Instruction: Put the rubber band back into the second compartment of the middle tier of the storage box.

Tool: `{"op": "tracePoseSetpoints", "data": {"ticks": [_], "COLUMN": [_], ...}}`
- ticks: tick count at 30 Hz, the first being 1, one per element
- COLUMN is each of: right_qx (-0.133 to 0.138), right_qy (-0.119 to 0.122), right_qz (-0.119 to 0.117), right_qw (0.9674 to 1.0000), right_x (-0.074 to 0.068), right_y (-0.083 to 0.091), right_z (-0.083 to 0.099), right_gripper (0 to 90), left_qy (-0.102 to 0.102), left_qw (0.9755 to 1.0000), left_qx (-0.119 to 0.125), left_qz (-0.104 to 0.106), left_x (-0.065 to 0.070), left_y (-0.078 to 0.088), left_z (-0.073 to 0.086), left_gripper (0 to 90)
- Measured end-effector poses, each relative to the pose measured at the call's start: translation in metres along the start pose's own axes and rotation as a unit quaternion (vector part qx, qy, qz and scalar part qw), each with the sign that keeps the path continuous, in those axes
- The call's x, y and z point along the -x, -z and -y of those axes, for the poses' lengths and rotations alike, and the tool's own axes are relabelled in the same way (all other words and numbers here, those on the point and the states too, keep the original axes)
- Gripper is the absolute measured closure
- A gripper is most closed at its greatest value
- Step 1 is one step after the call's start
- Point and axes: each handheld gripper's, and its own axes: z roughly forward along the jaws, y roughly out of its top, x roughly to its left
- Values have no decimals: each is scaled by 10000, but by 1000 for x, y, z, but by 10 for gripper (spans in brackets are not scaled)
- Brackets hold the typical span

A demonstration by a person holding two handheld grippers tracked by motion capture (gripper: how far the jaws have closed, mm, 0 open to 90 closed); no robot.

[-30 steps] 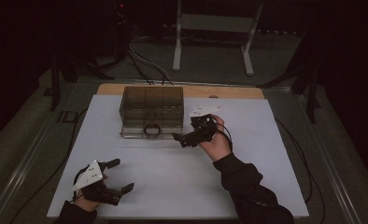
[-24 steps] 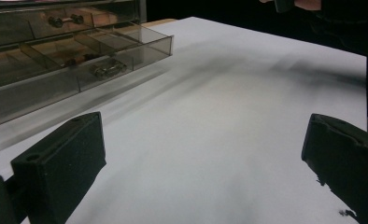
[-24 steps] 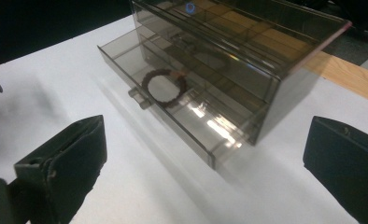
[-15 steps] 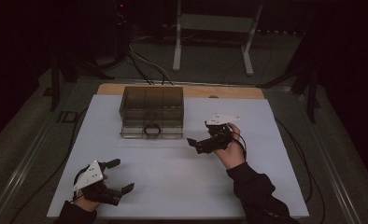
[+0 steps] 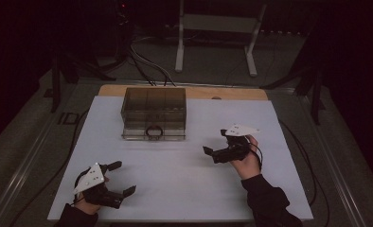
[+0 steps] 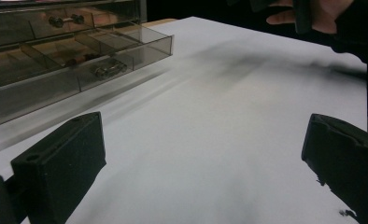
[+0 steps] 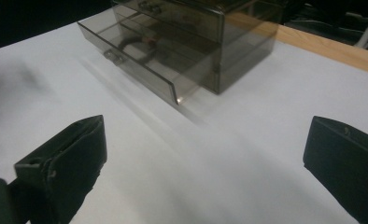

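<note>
Pulled back from the drawer box (image 5: 154,112) toward the table's right side: right tongs (image 5: 214,147), spread wide, holding nothing. Left tongs (image 5: 120,178) near the front left edge, likewise spread. Box at the far middle of the white table (image 5: 184,179), bottom drawer (image 7: 126,58) drawn out.

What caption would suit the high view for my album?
Two open hand-held grippers, left and right, rest apart on a white table before a smoky clear drawer box.

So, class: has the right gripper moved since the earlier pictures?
Yes. The right gripper has drawn back from the drawer box, toward the table's near right.
</note>
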Motion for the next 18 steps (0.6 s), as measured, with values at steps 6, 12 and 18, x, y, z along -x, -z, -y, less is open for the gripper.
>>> {"op": "tracePoseSetpoints", "data": {"ticks": [6,12,18], "right_qx": [36,95,122], "right_qy": [-54,-137,-289], "right_qz": [57,106,106], "right_qw": [10000,9998,9995], "right_x": [8,15,20], "right_y": [12,28,43], "right_z": [18,35,52], "right_gripper": [0,0,0], "left_qy": [-11,-15,-14], "left_qw": [10000,10000,10000], "left_qx": [-3,-6,-13], "left_qz": [-3,-5,0], "left_x": [1,1,1], "left_y": [0,0,0], "left_z": [0,0,0], "left_gripper": [4,4,4]}}
